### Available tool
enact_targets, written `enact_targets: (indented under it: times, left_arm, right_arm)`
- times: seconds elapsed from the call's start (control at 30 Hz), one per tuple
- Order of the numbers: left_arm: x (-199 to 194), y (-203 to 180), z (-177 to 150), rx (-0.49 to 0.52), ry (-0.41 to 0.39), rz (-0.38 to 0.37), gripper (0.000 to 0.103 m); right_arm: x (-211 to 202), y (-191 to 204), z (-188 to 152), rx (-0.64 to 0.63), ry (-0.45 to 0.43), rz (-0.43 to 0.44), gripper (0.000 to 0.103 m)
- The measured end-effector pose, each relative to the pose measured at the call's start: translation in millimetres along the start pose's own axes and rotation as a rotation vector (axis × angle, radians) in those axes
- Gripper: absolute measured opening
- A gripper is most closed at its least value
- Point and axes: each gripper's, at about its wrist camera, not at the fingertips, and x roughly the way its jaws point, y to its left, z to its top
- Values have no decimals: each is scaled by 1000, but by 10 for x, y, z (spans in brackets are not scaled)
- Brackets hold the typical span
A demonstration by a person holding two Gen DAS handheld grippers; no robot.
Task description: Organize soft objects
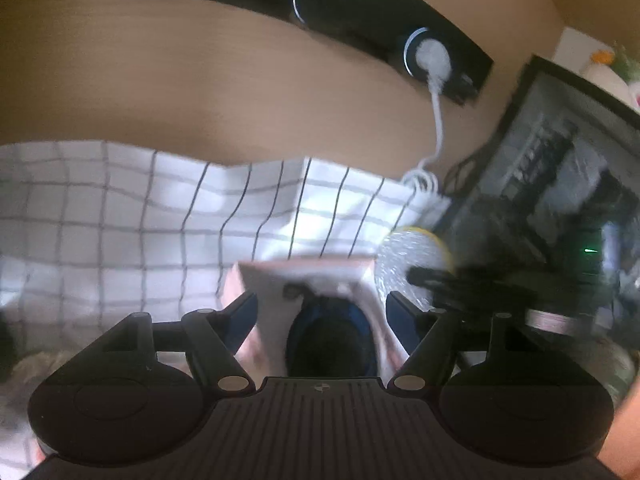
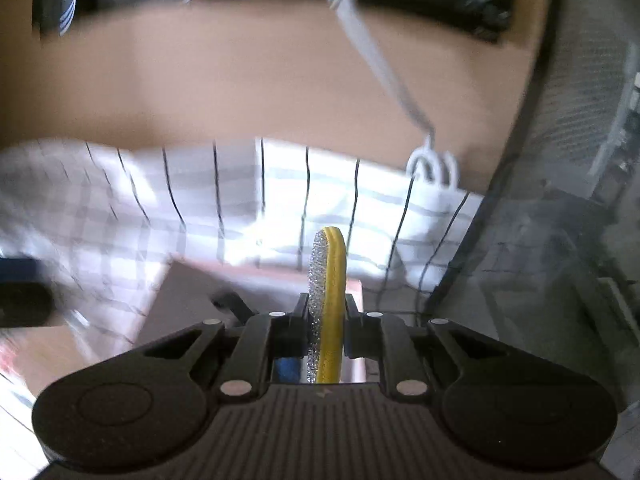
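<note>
My right gripper point(image 2: 326, 308) is shut on a round yellow sponge with a silver scouring face point(image 2: 327, 280), held on edge above a pink box point(image 2: 192, 300). In the left wrist view the same sponge point(image 1: 412, 256) shows at the right, with the right gripper point(image 1: 460, 280) as a dark blur beside it. My left gripper point(image 1: 322, 312) is open over the pink box point(image 1: 312, 276), which holds a dark blue round object point(image 1: 332, 336). A white checked cloth point(image 1: 140, 216) covers the table under everything.
A tan wall runs behind the table, with a black socket strip point(image 1: 360, 12) and a white plug and cable point(image 1: 434, 80). A dark mesh-fronted case point(image 1: 560, 184) stands at the right; it also shows in the right wrist view point(image 2: 560, 200).
</note>
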Motion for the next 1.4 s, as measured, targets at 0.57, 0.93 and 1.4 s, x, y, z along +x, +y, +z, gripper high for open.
enact_targets:
  times: [0.57, 0.93, 1.4]
  left_arm:
    - [-867, 939, -977, -174, 11, 320, 76]
    - [-1152, 1408, -1330, -272, 25, 442, 76]
    - [-1776, 1653, -1693, -225, 6, 361, 76]
  right_arm:
    - [-70, 349, -314, -37, 46, 147, 75]
    - [-686, 845, -43, 23, -57, 343, 76]
    - [-204, 2728, -77, -35, 53, 592, 77]
